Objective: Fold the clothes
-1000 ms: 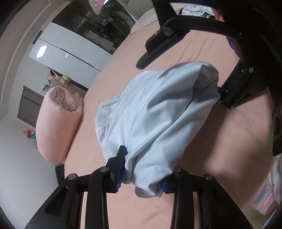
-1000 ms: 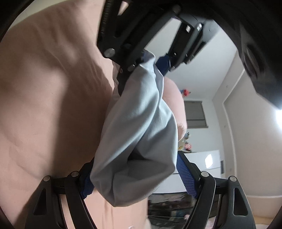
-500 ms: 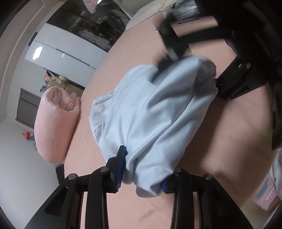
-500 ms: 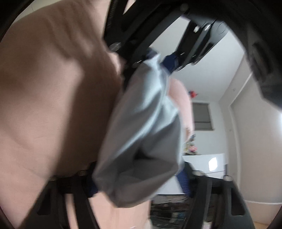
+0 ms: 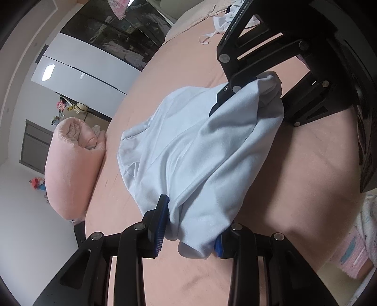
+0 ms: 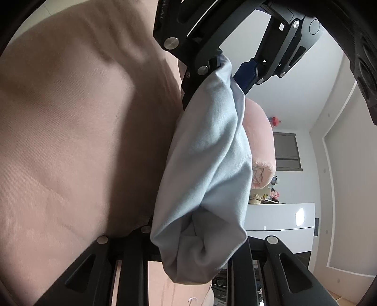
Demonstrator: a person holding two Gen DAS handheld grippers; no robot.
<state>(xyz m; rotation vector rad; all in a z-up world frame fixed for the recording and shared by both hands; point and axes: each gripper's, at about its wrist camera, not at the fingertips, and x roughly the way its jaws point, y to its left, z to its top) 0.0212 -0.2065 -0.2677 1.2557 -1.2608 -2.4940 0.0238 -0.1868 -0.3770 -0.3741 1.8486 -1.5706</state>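
A light blue garment (image 5: 200,150) is stretched between my two grippers above a pink bed sheet (image 5: 306,179). My left gripper (image 5: 190,228) is shut on one bunched edge of it, blue pads pressing the cloth. My right gripper (image 5: 249,87) holds the opposite edge at the upper right of the left wrist view. In the right wrist view the garment (image 6: 212,164) hangs in a thick fold from my right gripper (image 6: 198,240), which is shut on it, up to the left gripper (image 6: 233,68). The garment's far end lies on the sheet.
A rolled pink blanket (image 5: 70,164) lies at the bed's left edge. White clothing (image 5: 226,21) lies at the far end of the bed. A pink and white towel (image 5: 360,247) is at the right. A white cabinet (image 6: 280,219) stands beyond the bed.
The right gripper has closed on the garment's far edge; a second ago its fingers stood apart above the cloth. The garment is now drawn tighter between the two grippers.
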